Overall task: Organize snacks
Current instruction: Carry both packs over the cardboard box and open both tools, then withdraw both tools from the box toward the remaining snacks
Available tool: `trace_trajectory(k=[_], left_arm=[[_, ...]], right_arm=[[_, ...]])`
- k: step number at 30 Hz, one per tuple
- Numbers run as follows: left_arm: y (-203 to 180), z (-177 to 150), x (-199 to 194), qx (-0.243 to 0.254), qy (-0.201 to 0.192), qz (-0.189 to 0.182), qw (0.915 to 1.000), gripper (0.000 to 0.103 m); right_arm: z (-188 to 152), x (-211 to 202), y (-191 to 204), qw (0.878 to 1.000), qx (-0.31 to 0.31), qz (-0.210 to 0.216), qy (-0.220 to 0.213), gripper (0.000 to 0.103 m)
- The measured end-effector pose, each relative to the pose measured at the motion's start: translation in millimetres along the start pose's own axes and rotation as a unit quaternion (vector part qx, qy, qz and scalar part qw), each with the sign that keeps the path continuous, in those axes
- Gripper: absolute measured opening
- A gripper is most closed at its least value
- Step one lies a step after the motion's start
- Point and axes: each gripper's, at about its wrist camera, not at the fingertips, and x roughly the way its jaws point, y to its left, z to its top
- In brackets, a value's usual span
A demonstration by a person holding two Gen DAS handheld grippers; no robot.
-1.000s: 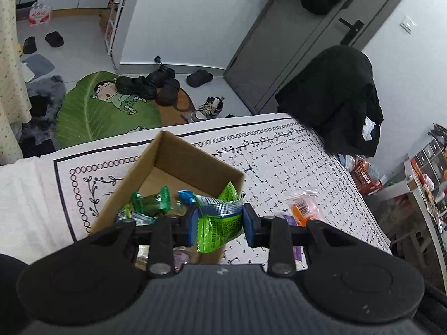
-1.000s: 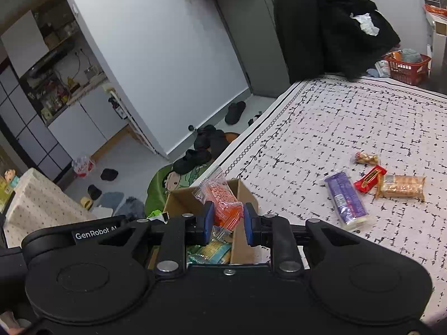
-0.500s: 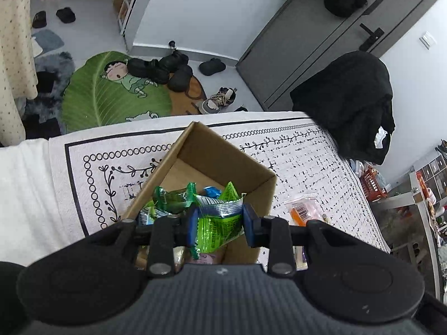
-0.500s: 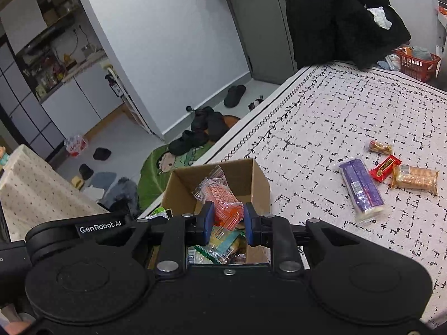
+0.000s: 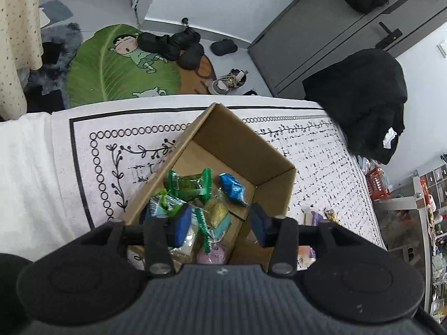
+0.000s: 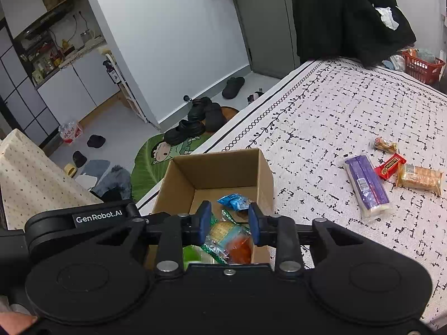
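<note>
Entry: my left tool (image 5: 220, 223) and right tool (image 6: 226, 224), jaws just parted and empty; green packet and orange packet (image 6: 240, 247) released into cardboard box (image 6: 212, 167), lower centre. Remaining: four snacks (image 6: 366, 184), right of frame.

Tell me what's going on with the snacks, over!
Both grippers open over the cardboard box, jaws just opened, holding nothing. Orange packet now lies in the box. Four snacks wait on the cloth. Nothing in the way.
</note>
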Motion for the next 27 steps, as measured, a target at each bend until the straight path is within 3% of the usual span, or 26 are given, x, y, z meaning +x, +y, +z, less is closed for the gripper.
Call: trace_trajectory(k=[2, 10, 16, 20, 27], left_arm=[[0, 1, -1, -0.002, -0.002, 0.007, 1.0, 0.058], [-5, -1, -12, 0.014, -0.009, 0.021, 0.9996, 0.07], [-15, -3, -23, 0.026, -0.016, 0.034, 0.9989, 0.074], [-25, -7, -29, 0.035, -0.024, 0.044, 0.9981, 0.081], [-48, -21, -37, 0.072, -0.029, 0.057, 0.9953, 0.083]], right_arm=[[0, -2, -2, 1.0, 0.004, -0.002, -0.001, 0.035], [1, -16, -12, 1.0, 0.006, -0.011, -0.017, 0.046], [1, -30, -31, 0.999, 0.011, -0.016, -0.028, 0.054], [2, -41, -43, 0.999, 0.016, -0.016, -0.038, 0.063], [4, -58, -64, 0.998, 0.021, -0.018, -0.059, 0.08]])
